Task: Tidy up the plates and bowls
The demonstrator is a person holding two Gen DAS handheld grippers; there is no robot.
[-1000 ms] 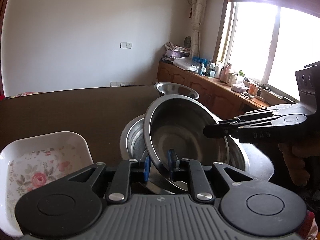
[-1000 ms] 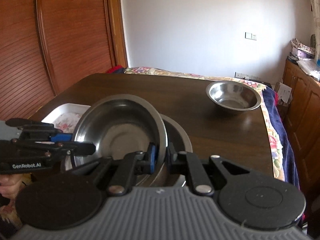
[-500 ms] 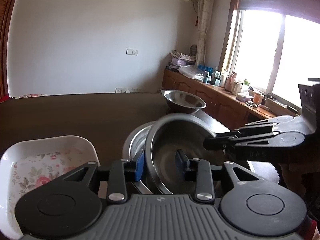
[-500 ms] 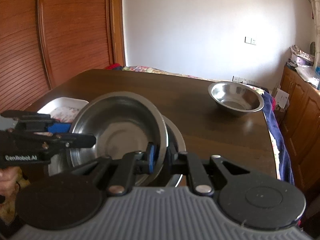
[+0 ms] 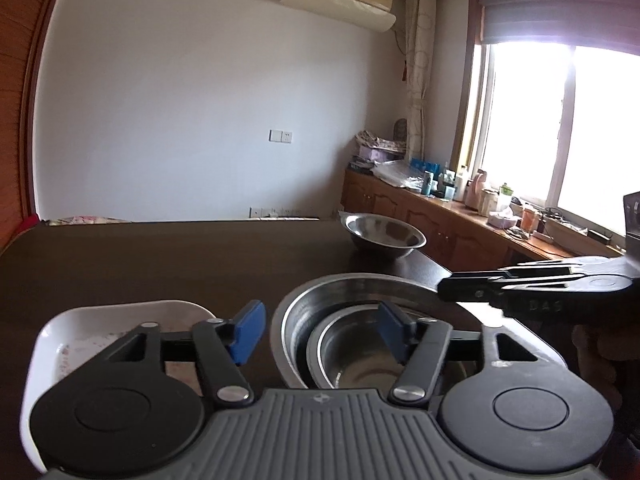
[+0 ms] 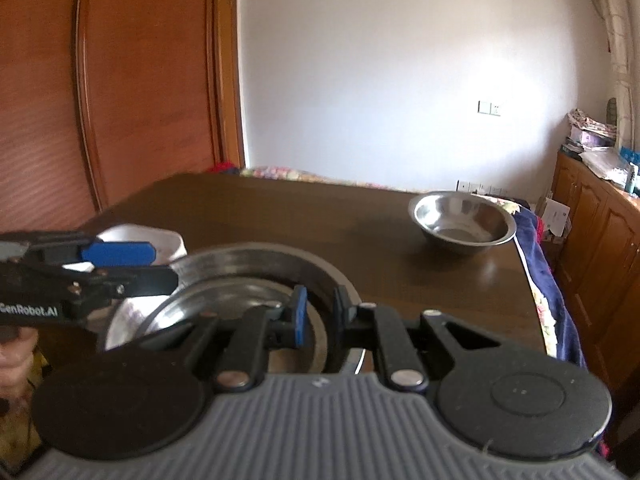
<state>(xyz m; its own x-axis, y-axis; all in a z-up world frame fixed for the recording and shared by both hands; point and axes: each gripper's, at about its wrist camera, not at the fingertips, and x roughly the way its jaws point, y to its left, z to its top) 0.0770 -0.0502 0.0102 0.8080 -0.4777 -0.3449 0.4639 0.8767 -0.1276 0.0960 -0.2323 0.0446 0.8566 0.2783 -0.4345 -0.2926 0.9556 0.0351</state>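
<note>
Step in hand: nesting the steel bowls. The upper steel bowl (image 5: 352, 344) now sits inside the larger steel bowl (image 5: 296, 316), low and centre in the left wrist view.
Left claw (image 5: 320, 332): stands wide. Its jaws have just been opening, the near rim of the bowls lies between the blue pads (image 5: 248, 330), and neither pad touches it.
Right claw (image 6: 320, 312): narrow, pinched on the upper steel bowl's rim at lower centre of the right wrist view. It also comes in from the right edge of the left wrist view.
Task's other things: a lone steel bowl (image 6: 464, 224) stands well apart at the far right of the worktop (image 6: 280, 216). A white floral dish (image 5: 100, 328) sits just left of the stack, at lower left in the left wrist view.
Next move, as I judge it: the right claw lets go of the rim and draws clear, then one claw goes for the lone steel bowl to add it to the stack.
In the way: little. The worktop between the stack and the far bowl is bare. The two claws sit close over the stack, so they could knock each other or tip a bowl on withdrawal.
Around: a cluttered sideboard (image 5: 440, 216) under the window, right of the frame.
</note>
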